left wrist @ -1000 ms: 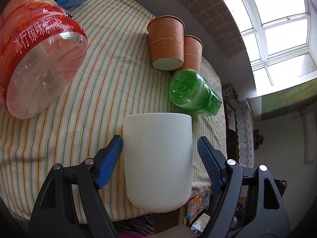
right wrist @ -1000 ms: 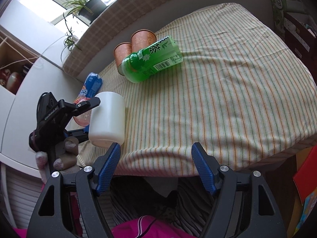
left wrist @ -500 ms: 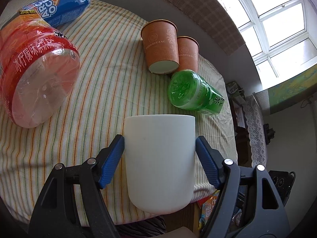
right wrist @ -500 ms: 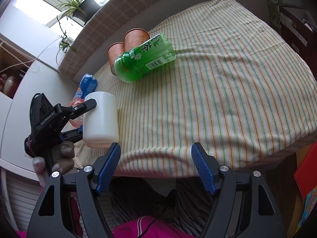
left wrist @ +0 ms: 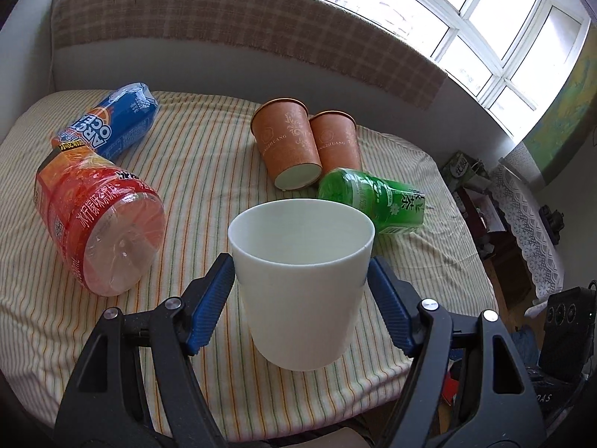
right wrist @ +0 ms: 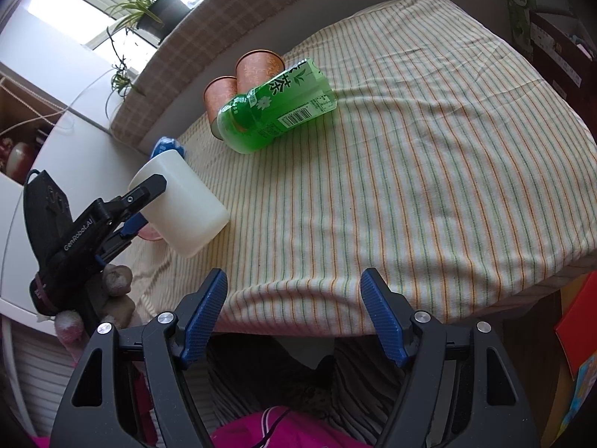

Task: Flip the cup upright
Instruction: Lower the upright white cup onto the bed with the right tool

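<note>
A plain white cup (left wrist: 304, 283) sits between the blue pads of my left gripper (left wrist: 301, 280), which is shut on its sides. The cup's open mouth faces up and it is close to upright, its base just above the striped cloth near the table's front edge. In the right wrist view the same cup (right wrist: 183, 205) looks tilted in the left gripper (right wrist: 145, 201) at the table's left edge. My right gripper (right wrist: 293, 295) is open and empty, off the table's near edge.
Two orange paper cups (left wrist: 289, 142) lie on their sides at the back. A green tea bottle (left wrist: 377, 196) lies beside them. A red-labelled bottle (left wrist: 100, 220) and a blue packet (left wrist: 112, 125) lie on the left. The striped table (right wrist: 410, 171) drops off at its near edge.
My left gripper has turned the white cup from lying sideways to mouth-up and nearly upright. The right gripper has stayed about where it was.
</note>
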Demonstrator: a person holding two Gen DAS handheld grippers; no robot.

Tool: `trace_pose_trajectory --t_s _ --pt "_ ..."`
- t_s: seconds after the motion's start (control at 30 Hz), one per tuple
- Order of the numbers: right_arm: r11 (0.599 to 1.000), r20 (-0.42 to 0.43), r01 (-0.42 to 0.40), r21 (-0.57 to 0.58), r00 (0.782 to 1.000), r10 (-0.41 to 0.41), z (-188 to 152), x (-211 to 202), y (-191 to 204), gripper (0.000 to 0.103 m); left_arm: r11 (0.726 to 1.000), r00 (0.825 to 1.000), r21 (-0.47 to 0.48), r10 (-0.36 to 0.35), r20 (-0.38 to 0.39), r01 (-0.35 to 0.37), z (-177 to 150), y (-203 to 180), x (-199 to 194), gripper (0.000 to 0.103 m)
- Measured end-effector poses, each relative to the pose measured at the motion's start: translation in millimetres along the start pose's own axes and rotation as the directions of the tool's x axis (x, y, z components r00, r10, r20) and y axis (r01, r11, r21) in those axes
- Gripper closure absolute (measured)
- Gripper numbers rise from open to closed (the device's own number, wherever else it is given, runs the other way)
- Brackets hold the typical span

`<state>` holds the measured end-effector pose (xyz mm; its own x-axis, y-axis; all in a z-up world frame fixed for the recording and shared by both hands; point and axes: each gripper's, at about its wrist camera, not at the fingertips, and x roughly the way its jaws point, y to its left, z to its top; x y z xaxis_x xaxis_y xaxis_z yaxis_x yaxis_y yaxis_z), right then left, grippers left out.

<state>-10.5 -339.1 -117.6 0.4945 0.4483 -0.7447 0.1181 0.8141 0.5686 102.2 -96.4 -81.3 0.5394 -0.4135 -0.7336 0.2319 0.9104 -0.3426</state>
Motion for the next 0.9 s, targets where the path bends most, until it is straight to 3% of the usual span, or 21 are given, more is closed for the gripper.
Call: trace_pose_trajectory --t_s 0.43,0.9 --pt "1.000 -0.008 0.003 -0.005 1.000 -0.003 5 3 0 0.030 0.980 0.986 0.147 0.115 0.120 -0.132 -7 -21 3 0.028" --pt "0.998 0.018 0.034 -0.059 0.999 -0.033 5 3 14 0.029 0.992 0.997 0.111 0.058 0.045 -0.062 -17 -8 2 0.024"
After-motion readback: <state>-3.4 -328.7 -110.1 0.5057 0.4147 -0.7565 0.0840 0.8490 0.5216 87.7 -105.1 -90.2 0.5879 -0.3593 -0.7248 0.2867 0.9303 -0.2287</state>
